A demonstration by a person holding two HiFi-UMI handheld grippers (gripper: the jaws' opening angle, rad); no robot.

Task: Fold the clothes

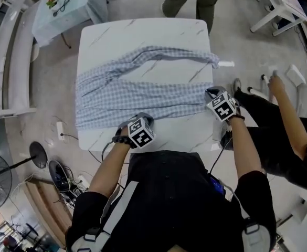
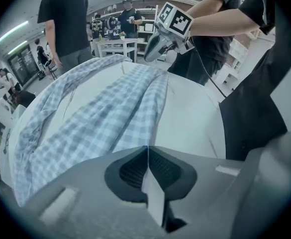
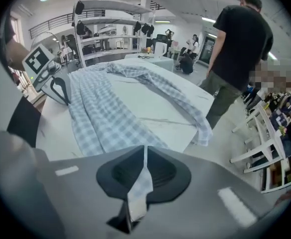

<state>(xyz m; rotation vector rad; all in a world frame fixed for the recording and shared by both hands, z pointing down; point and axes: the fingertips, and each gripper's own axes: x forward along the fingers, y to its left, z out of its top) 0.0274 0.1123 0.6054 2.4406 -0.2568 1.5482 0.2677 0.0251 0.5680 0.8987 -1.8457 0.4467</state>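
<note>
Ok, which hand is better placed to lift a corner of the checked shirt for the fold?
Right, probably. The right hand-held gripper is shut on the checked shirt at its near right corner; the left hand-held gripper pinches the near edge midway, away from any corner.

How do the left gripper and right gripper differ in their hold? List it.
The left gripper pinches the checked shirt's near edge around mid-table; the right gripper pinches it by the table's right side. Checked cloth shows plainly in the right's jaws, only a pale strip in the left's. Both are shut on cloth.
</note>
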